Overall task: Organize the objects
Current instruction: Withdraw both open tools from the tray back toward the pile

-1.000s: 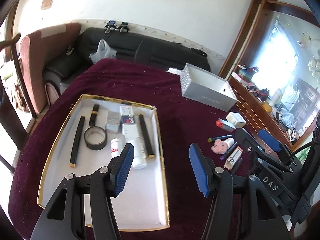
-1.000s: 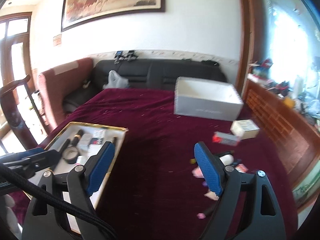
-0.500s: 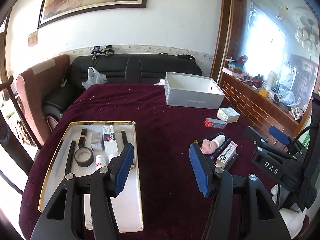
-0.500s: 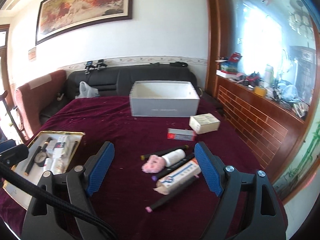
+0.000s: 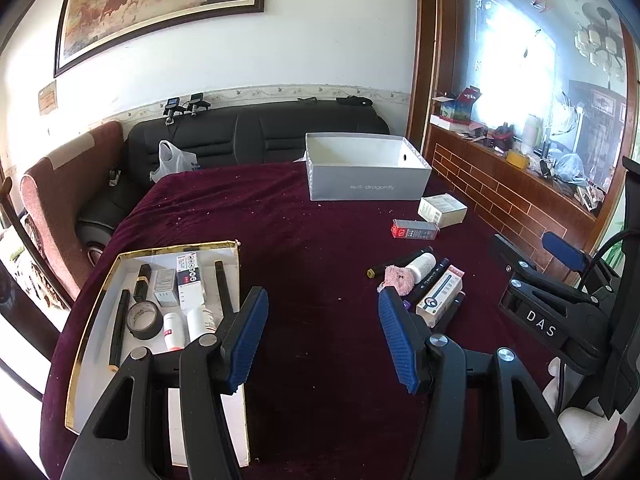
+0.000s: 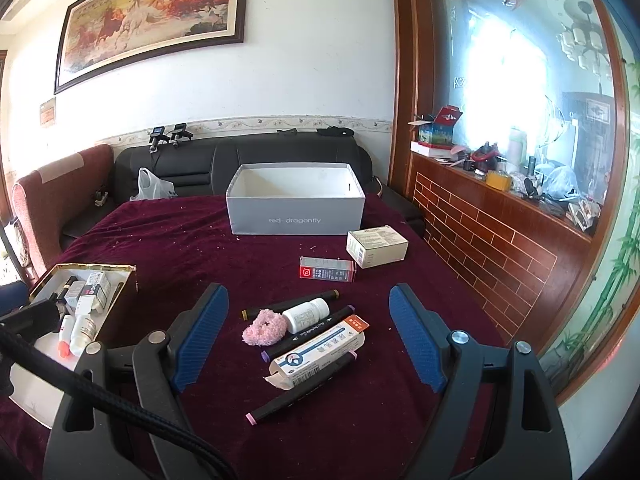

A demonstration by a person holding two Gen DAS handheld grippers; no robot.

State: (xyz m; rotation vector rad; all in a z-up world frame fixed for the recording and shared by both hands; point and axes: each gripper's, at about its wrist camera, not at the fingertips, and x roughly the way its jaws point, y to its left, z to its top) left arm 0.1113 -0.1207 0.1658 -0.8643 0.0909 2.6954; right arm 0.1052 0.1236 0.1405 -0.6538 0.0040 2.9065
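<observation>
A gold-rimmed white tray [image 5: 100, 300] on the maroon cloth holds a tape roll [image 5: 145, 320], markers, small boxes and bottles. My left gripper [image 5: 322, 336] hangs open and empty just right of the tray. A loose pile lies to the right: a pink fluffy piece [image 6: 264, 327], a white bottle [image 6: 306, 314], a long white-and-blue box [image 6: 318, 354] and markers [image 6: 300, 388]. My right gripper [image 6: 309, 338] stands open, its blue pads on either side of this pile and apart from it. A red box [image 6: 327, 269] and a white box [image 6: 377, 247] lie farther back.
An open grey shoe box [image 6: 295, 216] stands at the far side of the table. A black sofa [image 6: 240, 160] and a red armchair [image 6: 56, 192] lie behind. A wooden partition with brick pattern [image 6: 480, 232] runs along the right edge.
Both views have swung right. My left gripper has left the tray and now hangs over bare cloth beside it. The loose pile has come to the middle between the right gripper's fingers.
</observation>
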